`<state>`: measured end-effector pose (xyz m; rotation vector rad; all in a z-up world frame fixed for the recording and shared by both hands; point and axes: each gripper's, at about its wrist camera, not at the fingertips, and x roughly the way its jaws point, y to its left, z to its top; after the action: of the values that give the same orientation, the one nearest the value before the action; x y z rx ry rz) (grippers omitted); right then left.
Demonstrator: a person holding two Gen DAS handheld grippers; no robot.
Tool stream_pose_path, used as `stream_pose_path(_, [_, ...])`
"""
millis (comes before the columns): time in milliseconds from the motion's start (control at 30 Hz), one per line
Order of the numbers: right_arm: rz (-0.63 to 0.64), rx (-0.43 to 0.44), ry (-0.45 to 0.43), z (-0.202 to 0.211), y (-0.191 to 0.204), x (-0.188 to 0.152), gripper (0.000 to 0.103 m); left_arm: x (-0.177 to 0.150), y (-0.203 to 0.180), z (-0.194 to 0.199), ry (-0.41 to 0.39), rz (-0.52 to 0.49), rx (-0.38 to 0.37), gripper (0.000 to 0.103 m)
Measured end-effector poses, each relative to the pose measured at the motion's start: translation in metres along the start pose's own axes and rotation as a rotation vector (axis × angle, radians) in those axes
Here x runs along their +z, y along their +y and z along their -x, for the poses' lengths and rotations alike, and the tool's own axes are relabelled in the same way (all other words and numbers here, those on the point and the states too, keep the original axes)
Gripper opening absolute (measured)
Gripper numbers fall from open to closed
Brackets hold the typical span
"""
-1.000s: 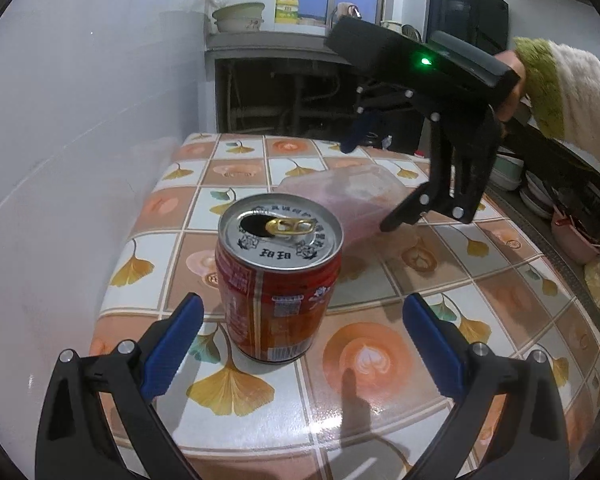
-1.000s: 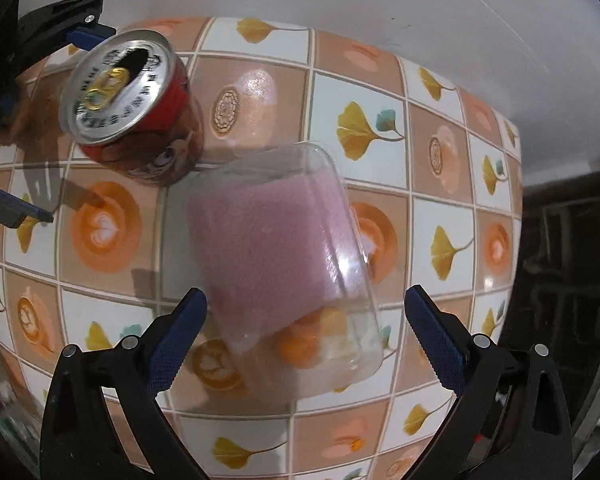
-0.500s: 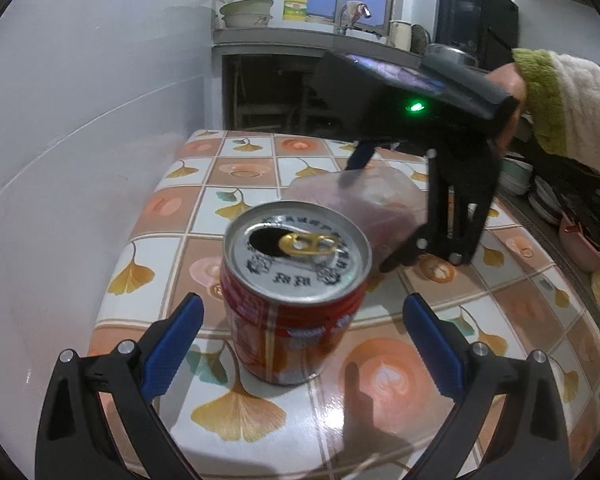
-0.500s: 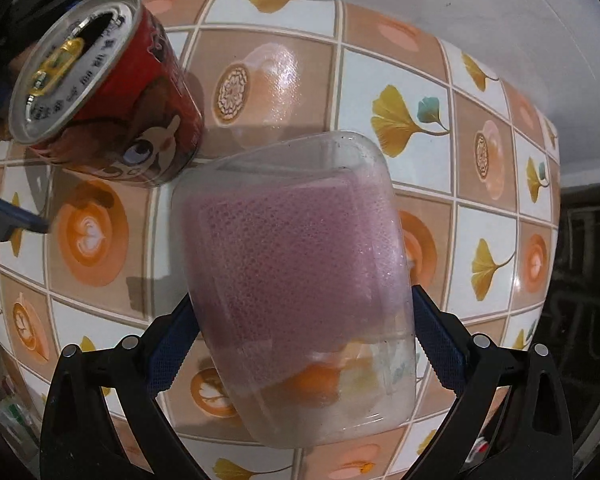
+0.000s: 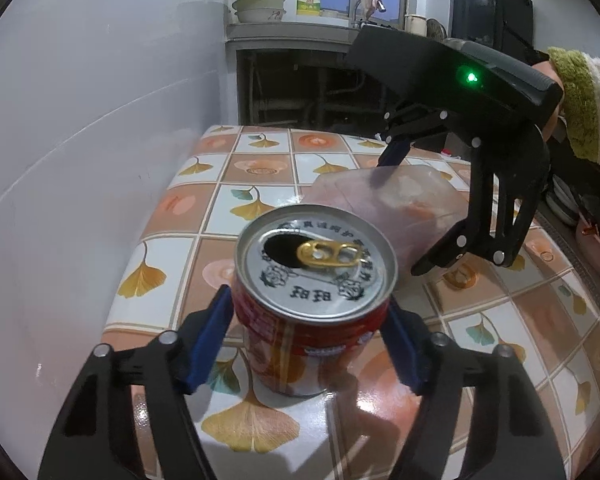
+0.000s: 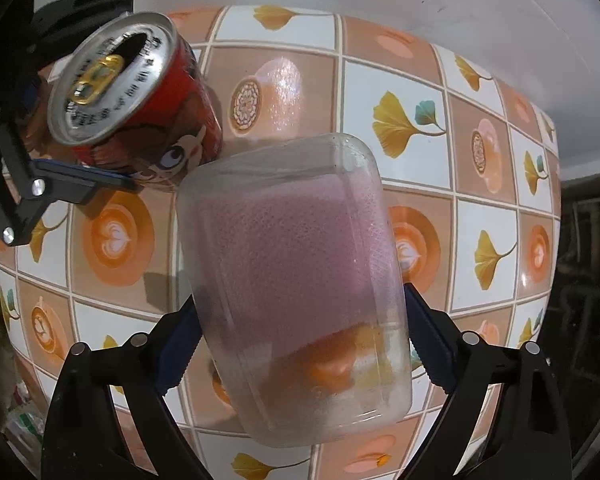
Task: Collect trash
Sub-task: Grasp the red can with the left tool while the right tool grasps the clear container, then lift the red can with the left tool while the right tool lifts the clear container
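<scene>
The left gripper (image 5: pixel 310 336) is closing its fingers on the can (image 5: pixel 314 300): the red can stands upright on the counter (image 5: pixel 260 168), right between the two blue pads (image 5: pixel 210 340), which sit against its sides just under the silver lid. Its pull tab is bent back and the mouth is open. In the right wrist view the same can (image 6: pixel 140 116) shows beyond the right gripper's fingers, off to their left side, with the left gripper's black fingers (image 6: pixel 72 184) around it. The right gripper (image 6: pixel 300 344) points down at the counter (image 6: pixel 420 80) and its fingers, set wide, are narrowing around the box (image 6: pixel 292 240), a clear plastic box lying upside down on the tiled cloth. The box fills the gap between the pads (image 6: pixel 428 344), and both pads look to be at its long sides; whether they already press on it I cannot tell for sure. Something purple and something orange show through its cloudy wall. From the left wrist, the box (image 5: pixel 384 204) lies just beyond the can, with the right gripper (image 5: pixel 404 208) astride it and a fuzzy sleeve (image 5: pixel 588 108) behind.
</scene>
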<state>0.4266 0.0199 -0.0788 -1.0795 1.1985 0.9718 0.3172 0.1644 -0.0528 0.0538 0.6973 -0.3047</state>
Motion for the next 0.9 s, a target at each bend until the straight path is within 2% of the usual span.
stream_pose_path(433, [-0.054, -0.018, -0.05, 0.017, -0.009, -0.012, 0.087, -0.002, 0.002, 0.007, -0.026, 0.021, 0.011, 0.065])
stream_pose_path(633, [-0.105, -0.064, -0.079, 0.036, -0.008, -0.026, 0.087, -0.001, 0.004, 0.013, -0.043, 0.029, 0.013, 0.065])
stream_pose_path(700, [-0.128, -0.105, -0.093, 0.041, -0.004, -0.026, 0.087, 0.0, 0.004, 0.016, -0.053, 0.031, 0.015, 0.065])
stream_pose_path(833, [-0.243, -0.153, -0.165, 0.056, -0.005, -0.037, 0.087, 0.001, 0.005, 0.022, -0.069, 0.047, 0.009, 0.065])
stream_pose_path(900, [-0.34, -0.196, -0.198, 0.061, -0.006, -0.048, 0.087, 0.001, 0.005, 0.024, -0.071, 0.051, 0.006, 0.065])
